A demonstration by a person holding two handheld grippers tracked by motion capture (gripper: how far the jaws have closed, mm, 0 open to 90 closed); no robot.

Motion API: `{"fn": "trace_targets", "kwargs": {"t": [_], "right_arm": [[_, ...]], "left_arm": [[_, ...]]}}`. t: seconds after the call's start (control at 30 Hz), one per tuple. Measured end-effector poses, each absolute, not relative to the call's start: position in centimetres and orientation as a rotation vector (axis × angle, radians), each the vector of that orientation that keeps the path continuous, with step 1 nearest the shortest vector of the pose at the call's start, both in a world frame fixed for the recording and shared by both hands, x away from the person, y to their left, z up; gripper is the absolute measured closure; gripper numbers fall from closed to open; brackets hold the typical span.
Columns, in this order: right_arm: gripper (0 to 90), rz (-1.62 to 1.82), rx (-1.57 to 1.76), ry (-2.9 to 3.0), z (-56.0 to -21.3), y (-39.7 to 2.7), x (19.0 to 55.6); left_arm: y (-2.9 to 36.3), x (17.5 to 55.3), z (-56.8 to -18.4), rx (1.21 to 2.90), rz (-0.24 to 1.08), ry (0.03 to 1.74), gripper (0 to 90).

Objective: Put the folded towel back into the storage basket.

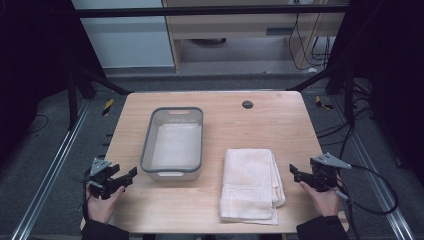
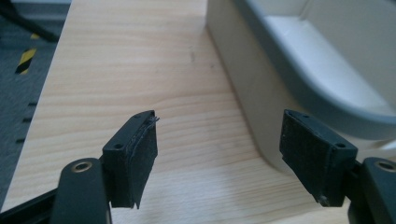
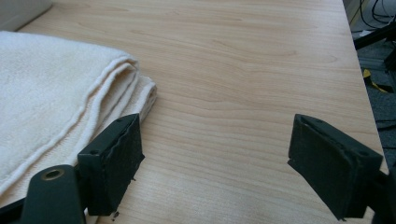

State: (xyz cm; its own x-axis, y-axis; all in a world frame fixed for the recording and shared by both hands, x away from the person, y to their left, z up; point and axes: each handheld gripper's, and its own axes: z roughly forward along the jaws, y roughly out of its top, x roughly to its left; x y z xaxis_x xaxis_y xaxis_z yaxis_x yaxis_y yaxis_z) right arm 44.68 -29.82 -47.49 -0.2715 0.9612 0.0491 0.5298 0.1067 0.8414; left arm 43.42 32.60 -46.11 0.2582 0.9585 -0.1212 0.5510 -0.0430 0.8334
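A folded cream towel [image 1: 251, 184] lies on the wooden table [image 1: 260, 120], right of centre near the front edge. To its left stands a grey plastic bin [image 1: 173, 142], with nothing inside. My left gripper [image 1: 126, 178] hovers at the front left, just left of the bin's near corner, jaws open with nothing between them; in the left gripper view the bin [image 2: 299, 70] wall rises beside the right pad. My right gripper [image 1: 296, 174] sits at the front right, just right of the towel, jaws open with nothing in them. The towel's folded edge [image 3: 70, 88] lies beside the left jaw in the right gripper view.
A small black round grommet [image 1: 247, 104] sits near the table's far edge. Metal rails and cables run along the floor on both sides. Bare wood [image 3: 243, 84] stretches ahead of the right gripper to the table's right edge.
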Motion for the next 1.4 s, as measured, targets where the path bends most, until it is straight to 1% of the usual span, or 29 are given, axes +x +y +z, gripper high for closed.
{"fn": "trace_targets", "kwargs": {"t": [0.17,0.2,0.23,0.3,0.43,0.77,1.17,1.4], "right_arm": [[18.8,1.085,1.441,1.863,-46.9,-29.6,44.5],[21.0,1.091,1.427,1.861,-46.7,-29.6,44.5],[21.0,1.091,1.427,1.861,-46.7,-29.6,44.5],[25.5,1.107,1.427,1.871,-46.5,-29.5,44.3],[29.0,1.115,1.423,1.883,-46.2,-29.4,44.2],[32.9,1.155,1.409,1.902,-45.0,-28.8,44.4],[32.7,1.188,1.365,1.921,-43.2,-28.3,45.4],[32.6,1.208,1.333,1.926,-42.4,-27.7,45.6]], "left_arm": [[31.8,42.8,-45.5,1.695,0.619,1.357,26.5],[31.5,42.7,-45.4,1.701,0.615,1.348,26.5],[31.3,42.6,-45.4,1.705,0.614,1.345,26.5],[30.8,42.5,-45.3,1.712,0.632,1.334,26.5],[29.9,42.2,-44.8,1.716,0.635,1.295,26.0],[29.0,41.7,-43.8,1.714,0.62,1.245,25.8],[27.5,41.8,-41.9,1.718,0.617,1.184,26.4],[25.4,42.2,-41.1,1.737,0.605,1.137,26.7]]}}
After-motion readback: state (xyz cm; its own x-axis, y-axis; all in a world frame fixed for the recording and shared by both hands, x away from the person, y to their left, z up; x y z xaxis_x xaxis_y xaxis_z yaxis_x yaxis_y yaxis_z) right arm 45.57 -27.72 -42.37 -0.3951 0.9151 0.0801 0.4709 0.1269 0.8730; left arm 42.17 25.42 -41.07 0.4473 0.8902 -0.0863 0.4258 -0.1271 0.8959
